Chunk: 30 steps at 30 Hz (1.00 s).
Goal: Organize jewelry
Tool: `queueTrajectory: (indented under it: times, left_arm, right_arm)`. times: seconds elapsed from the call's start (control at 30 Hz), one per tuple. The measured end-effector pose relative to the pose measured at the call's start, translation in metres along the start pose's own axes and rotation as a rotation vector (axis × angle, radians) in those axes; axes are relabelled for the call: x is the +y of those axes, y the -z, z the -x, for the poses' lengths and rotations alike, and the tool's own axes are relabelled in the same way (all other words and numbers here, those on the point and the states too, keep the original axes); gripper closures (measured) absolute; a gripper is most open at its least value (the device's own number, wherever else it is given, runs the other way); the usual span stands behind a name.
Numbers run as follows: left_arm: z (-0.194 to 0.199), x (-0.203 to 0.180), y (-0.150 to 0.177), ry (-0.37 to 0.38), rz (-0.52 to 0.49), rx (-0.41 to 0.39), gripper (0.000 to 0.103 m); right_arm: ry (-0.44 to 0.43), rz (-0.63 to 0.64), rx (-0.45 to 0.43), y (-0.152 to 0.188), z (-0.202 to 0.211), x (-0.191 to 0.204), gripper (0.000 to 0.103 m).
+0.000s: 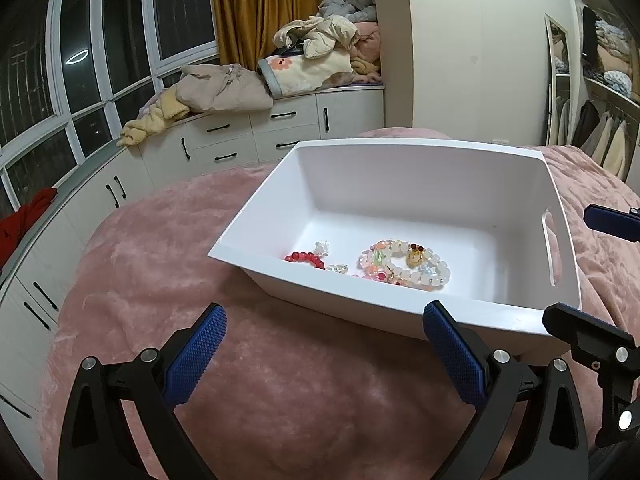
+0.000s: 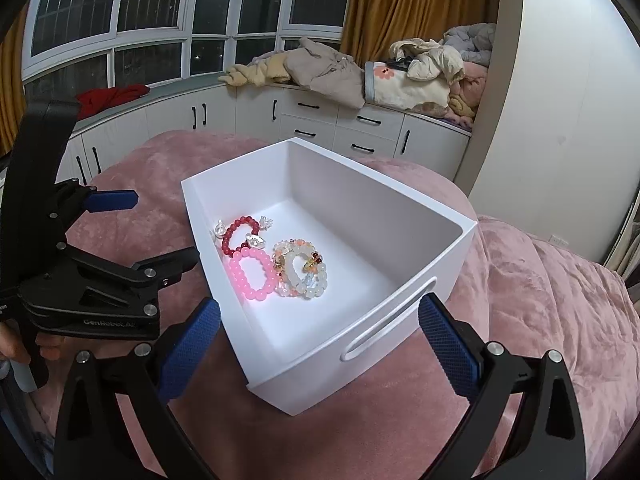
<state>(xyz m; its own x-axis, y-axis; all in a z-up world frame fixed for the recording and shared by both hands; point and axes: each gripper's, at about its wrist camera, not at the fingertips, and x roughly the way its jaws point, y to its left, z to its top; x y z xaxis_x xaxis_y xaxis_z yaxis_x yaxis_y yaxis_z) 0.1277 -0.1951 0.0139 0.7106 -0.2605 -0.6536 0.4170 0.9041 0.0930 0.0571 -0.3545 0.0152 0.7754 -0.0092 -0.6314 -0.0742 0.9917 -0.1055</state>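
A white plastic bin [image 1: 460, 168] [image 2: 360, 196] stands on a pink fuzzy bedspread [image 1: 200, 280] [image 2: 540, 300]. Inside lie a dark red bead bracelet [image 2: 236, 234] [image 1: 306, 259], a bright pink bead bracelet [image 2: 252, 274], a white and pastel bead bracelet [image 2: 306, 268] [image 1: 416, 266] and small clear charms [image 2: 264, 222]. My left gripper [image 1: 324, 328] is open and empty, just in front of the bin's near wall. My right gripper [image 2: 320, 320] is open and empty, at the bin's handle-slot side. The left gripper also shows in the right wrist view [image 2: 120, 224].
White cabinets with black handles [image 1: 240, 140] [image 2: 352, 124] run under dark windows, with piled clothes and bedding [image 1: 312, 56] on top. A red garment [image 2: 112, 98] lies on the ledge. A wardrobe with hanging clothes [image 1: 600, 132] stands at right.
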Motion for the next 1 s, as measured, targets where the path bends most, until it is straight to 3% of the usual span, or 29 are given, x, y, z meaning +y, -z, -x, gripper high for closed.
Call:
queueTrajectory:
  times: [0.73,1.0]
  left_arm:
    - [0.0050,-0.0029,-0.0059,-0.004,0.007,-0.004,0.003]
    - [0.0017,-0.0052,-0.0026,0.030,0.021,0.006,0.003]
  right_arm:
    - [-0.007,-0.011,0.003,0.0000,-0.0011,-0.0011,0.005]
    - [-0.012,-0.006,0.019,0.0016,-0.0041,-0.0004,0.005]
